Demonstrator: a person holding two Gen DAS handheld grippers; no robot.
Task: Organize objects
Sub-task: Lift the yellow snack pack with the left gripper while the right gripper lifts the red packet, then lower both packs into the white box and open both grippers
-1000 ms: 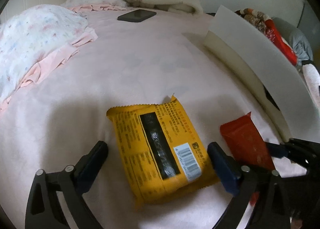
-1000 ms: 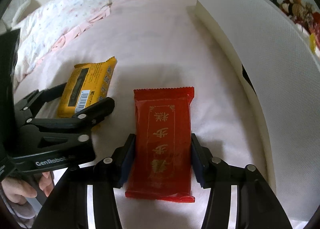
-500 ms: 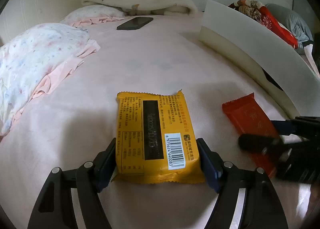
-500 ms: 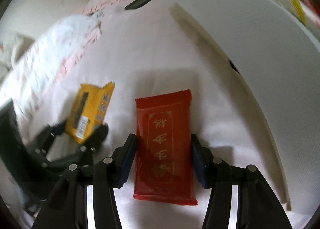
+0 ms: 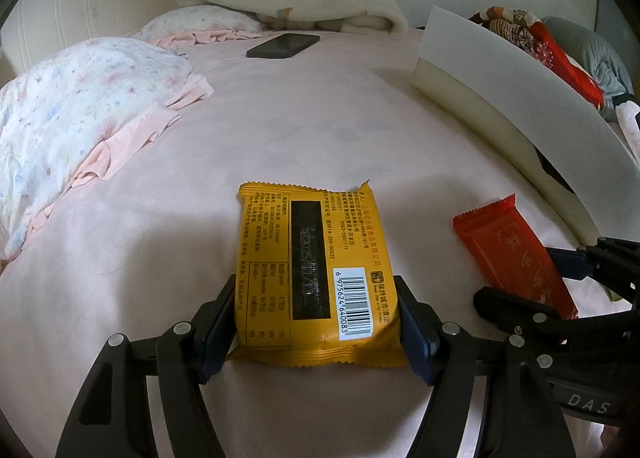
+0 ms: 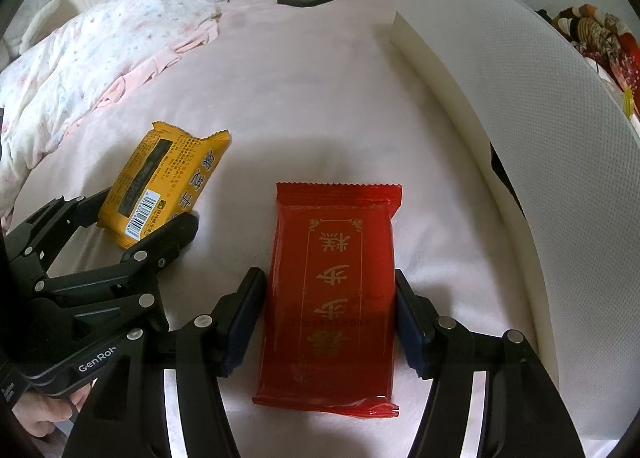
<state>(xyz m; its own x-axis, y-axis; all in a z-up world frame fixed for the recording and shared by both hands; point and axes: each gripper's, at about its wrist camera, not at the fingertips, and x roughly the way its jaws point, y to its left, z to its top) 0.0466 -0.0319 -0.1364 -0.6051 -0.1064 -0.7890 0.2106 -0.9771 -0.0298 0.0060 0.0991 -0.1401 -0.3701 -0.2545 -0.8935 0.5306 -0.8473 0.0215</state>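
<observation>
Beside the white fabric storage box point(image 6: 520, 105) on the pink bed point(image 5: 280, 117), left tongs point(image 5: 316, 328) clamp the yellow foil snack packet point(image 5: 316, 278); right tongs point(image 6: 330, 324), just widening, loosely flank the red foil packet point(image 6: 332, 298). Neither is boxed yet.

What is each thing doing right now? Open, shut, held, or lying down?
left gripper: jaws just closed, clamped on the yellow snack packet.
yellow snack packet: sealed, barcode side up, gripped.
right gripper: jaws just opening, seemingly loose around the red snack packet.
red snack packet: sealed, lying flat.
phone: screen dark, lying flat.
white box: flap raised.
</observation>
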